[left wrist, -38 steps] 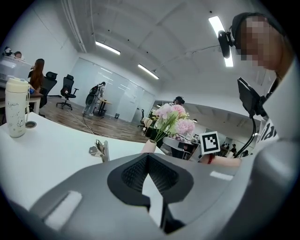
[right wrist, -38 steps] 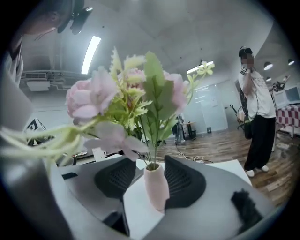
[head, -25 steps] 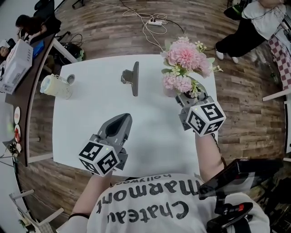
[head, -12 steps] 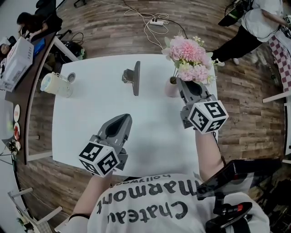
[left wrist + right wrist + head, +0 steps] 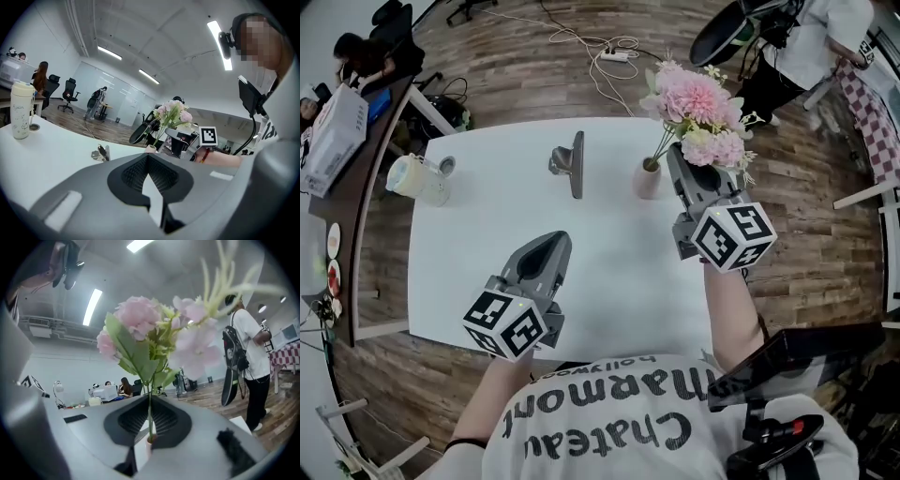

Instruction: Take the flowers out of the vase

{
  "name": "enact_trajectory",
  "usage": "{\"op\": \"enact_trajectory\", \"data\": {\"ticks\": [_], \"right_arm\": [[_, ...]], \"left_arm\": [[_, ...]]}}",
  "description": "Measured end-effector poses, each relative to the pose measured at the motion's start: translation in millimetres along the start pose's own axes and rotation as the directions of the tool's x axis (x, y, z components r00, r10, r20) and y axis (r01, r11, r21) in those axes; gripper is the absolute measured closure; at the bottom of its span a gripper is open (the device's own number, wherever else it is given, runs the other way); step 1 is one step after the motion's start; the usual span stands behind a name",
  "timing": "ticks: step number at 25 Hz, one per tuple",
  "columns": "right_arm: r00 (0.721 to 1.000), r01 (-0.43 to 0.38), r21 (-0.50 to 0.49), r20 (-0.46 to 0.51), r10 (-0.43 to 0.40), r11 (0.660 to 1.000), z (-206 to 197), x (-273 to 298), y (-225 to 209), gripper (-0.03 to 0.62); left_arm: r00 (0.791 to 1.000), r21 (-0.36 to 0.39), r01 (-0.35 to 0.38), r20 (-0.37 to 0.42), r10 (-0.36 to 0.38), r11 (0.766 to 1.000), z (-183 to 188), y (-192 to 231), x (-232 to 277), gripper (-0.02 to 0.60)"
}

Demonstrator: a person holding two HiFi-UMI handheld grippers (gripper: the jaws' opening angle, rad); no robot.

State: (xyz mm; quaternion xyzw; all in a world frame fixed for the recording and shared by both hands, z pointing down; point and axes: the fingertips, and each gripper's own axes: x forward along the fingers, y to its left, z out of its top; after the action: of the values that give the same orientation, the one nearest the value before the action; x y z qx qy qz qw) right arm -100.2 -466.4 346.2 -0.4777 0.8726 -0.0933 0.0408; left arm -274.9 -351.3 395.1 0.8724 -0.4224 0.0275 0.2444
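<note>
White table [image 5: 469, 234], small vase [image 5: 648, 183], metal clip [image 5: 570, 161], cream tumbler [image 5: 417, 178], perhaps its lid [image 5: 447, 166]

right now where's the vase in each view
Head view: vase upper centre, just left of the flowers.
Left gripper view: vase near the centre, tiny, under the flowers.
Right gripper view: vase low centre, below the green stem.
Shared landmark: the pink flowers, which also fill the upper middle of the right gripper view.

Ceiling strip lights [image 5: 109, 52] give bright, even light. Both gripper views bend and darken at the edges. The pink flowers [image 5: 140, 319] blur close to the lens.
</note>
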Motion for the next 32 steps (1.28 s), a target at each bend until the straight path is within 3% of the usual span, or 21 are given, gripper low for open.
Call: {"op": "enact_trajectory", "data": {"ticks": [9,16,22,32], "right_arm": [[0.991,0.007,-0.032,0.131,-0.003,0.999,63.5,-24.4,37.7,0.569],[0.979,0.01,-0.056,0.203,0.002,0.998,102.2,-70.6,61.0,0.576],[0.977,0.015,-0.022,0.211,-0.01,1.0,98.7,-101.4,81.9,0.576],[0.99,0.011,0.041,0.138,-0.016,0.999,68.8,-174.0,74.2,0.576]], "left_arm": [[0.992,0.041,0.101,0.068,-0.103,0.994,37.5,-14.3,7.0,0.578],[0.975,0.08,0.2,0.081,-0.206,0.977,52.8,-60.0,19.8,0.58],[0.96,0.097,0.269,0.047,-0.275,0.958,43.1,-82.8,18.4,0.58],[0.965,0.1,0.245,0.07,-0.252,0.964,27.7,-130.0,1.3,0.58]]}}
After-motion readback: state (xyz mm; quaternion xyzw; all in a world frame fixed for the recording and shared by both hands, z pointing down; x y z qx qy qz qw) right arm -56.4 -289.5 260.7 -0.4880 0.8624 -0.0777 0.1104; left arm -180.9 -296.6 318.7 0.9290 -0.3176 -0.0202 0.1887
